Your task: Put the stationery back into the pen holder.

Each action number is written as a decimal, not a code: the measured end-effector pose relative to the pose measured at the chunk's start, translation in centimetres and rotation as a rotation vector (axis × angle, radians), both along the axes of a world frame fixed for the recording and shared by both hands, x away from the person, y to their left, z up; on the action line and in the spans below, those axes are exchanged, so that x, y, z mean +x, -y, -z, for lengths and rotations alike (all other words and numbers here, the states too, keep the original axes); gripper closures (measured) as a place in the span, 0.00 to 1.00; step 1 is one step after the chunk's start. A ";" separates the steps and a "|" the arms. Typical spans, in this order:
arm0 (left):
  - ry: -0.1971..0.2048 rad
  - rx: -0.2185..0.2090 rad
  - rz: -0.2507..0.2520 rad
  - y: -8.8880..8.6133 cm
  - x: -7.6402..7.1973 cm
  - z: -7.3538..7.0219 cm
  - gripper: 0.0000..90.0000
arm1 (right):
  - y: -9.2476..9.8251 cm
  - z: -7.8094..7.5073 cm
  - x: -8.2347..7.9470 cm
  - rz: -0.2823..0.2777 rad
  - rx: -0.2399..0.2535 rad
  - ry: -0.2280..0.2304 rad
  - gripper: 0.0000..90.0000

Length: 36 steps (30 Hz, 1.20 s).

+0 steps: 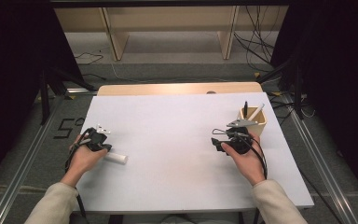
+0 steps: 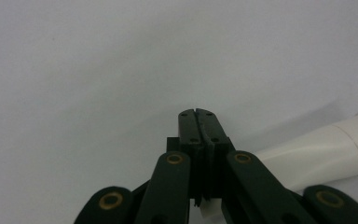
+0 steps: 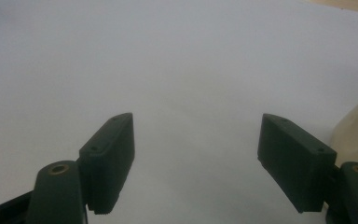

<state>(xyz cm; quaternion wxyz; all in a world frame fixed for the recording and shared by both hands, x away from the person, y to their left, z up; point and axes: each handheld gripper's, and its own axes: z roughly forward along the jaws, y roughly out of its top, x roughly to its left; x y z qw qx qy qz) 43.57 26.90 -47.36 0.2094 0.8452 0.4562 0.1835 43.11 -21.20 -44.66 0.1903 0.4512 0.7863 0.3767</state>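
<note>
One marking can be read: on the grey floor [image 1: 37, 140] at the left of the table [image 1: 177, 186], in the middle left of the high view, there is a black sign "5°" [image 1: 68, 127], where the small upper mark is partly cut by the table edge. No other text, label or brand can be read, in the high view or in the two gripper views.

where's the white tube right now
In the high view the white tube lies flat on the table's left side, just right of the shut left tool.
</note>
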 end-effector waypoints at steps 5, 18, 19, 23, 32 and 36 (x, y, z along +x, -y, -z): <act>-0.003 0.000 -0.003 0.0 -0.1 0.0 1.00 | 0.0 0.0 0.0 0.000 0.001 0.000 0.31; -0.019 0.007 -0.005 0.1 -0.2 0.1 1.00 | -0.1 0.0 0.0 -0.001 -0.002 0.000 0.31; -0.021 0.009 -0.004 0.1 -0.2 0.1 1.00 | -0.1 0.0 0.0 -0.002 -0.002 -0.002 0.31; -0.026 0.011 -0.003 0.1 -0.2 0.1 1.00 | -0.1 0.0 0.0 -0.002 -0.003 -0.001 0.31; -0.032 0.024 0.001 0.2 -0.4 0.1 1.00 | -0.1 0.1 0.0 -0.001 -0.002 -0.002 0.31; -0.037 0.022 -0.002 0.2 -0.6 0.1 1.00 | -0.1 0.0 -0.1 -0.002 -0.001 0.000 0.31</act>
